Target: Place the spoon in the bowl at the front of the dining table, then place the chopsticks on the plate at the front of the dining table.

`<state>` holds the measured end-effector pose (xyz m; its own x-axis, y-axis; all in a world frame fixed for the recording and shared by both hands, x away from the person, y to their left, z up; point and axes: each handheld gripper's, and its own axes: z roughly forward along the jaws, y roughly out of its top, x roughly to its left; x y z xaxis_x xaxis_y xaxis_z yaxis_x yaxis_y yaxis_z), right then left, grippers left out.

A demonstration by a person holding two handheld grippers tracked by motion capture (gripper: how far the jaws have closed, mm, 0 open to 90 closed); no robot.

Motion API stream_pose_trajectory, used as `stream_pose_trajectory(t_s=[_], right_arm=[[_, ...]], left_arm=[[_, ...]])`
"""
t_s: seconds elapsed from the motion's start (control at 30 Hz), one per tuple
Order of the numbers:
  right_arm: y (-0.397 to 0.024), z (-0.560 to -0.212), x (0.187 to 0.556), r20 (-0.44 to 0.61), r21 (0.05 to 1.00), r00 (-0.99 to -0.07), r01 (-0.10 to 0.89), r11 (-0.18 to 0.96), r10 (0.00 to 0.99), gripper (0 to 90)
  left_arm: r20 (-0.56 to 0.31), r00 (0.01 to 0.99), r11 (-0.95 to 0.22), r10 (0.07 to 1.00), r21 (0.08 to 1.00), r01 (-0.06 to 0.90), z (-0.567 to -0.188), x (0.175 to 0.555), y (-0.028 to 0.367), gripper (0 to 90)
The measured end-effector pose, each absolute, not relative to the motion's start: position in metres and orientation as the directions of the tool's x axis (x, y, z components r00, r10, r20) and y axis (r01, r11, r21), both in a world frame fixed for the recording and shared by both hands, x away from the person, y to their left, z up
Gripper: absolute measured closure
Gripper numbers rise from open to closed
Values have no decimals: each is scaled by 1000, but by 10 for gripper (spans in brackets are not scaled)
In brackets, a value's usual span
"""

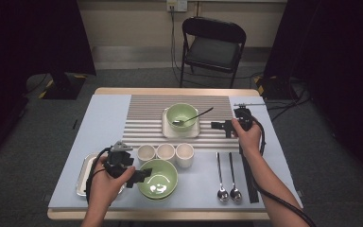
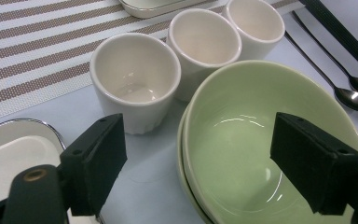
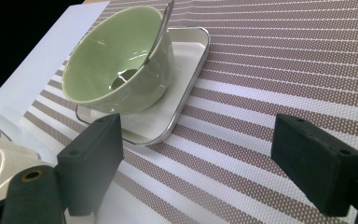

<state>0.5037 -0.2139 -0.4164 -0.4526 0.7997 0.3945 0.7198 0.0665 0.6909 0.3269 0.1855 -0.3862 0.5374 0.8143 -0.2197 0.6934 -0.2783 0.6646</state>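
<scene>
The left gripper (image 1: 139, 176) hangs at the near left of the table (image 1: 104, 118), its jaws wide apart and holding nothing. In the left gripper view the jaws straddle the left rim of the near bowl (image 2: 256, 140): one jaw sits outside the rim, over bare table beside the tray (image 2: 9, 154), and the other sits over the bowl's hollow toward its 3 o'clock side. Whether either jaw touches the bowl I cannot tell. This bowl appears to rest in a second one beneath it. In the high view it lies at the table's 6 o'clock edge, with three cups (image 1: 165, 152) in a row just beyond it at 12 o'clock and two spoons (image 1: 229, 177) off at 3 o'clock.

The right gripper (image 1: 219, 125) is held over the striped mat (image 1: 146, 118) at the table's right, jaws also wide apart and empty. It points toward the far bowl (image 1: 182, 115), which stands on a plate (image 1: 168, 131) with a spoon (image 1: 199, 114) leaning out toward 2 o'clock. The right gripper view shows mat between the jaws, with the plate near the left jaw but apart from it.
</scene>
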Motion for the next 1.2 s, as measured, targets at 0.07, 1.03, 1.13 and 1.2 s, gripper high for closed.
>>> stream_pose_trajectory(t_s=[0.07, 1.03, 1.13, 1.2], right_arm=[[-215, -417, 502, 402, 689, -453, 722, 62, 796, 163], [-239, -409, 487, 392, 700, -466, 710, 71, 793, 169], [-241, -407, 485, 390, 704, -470, 707, 73, 792, 170], [-241, -407, 484, 389, 704, -473, 706, 77, 791, 170]], left_arm=[[-221, 538, -277, 814, 666, 693, -386, 327, 186, 179], [-223, 542, -282, 810, 662, 694, -387, 329, 183, 180], [-226, 546, -280, 807, 667, 690, -386, 329, 183, 180], [-226, 546, -278, 807, 670, 689, -386, 329, 182, 179]])
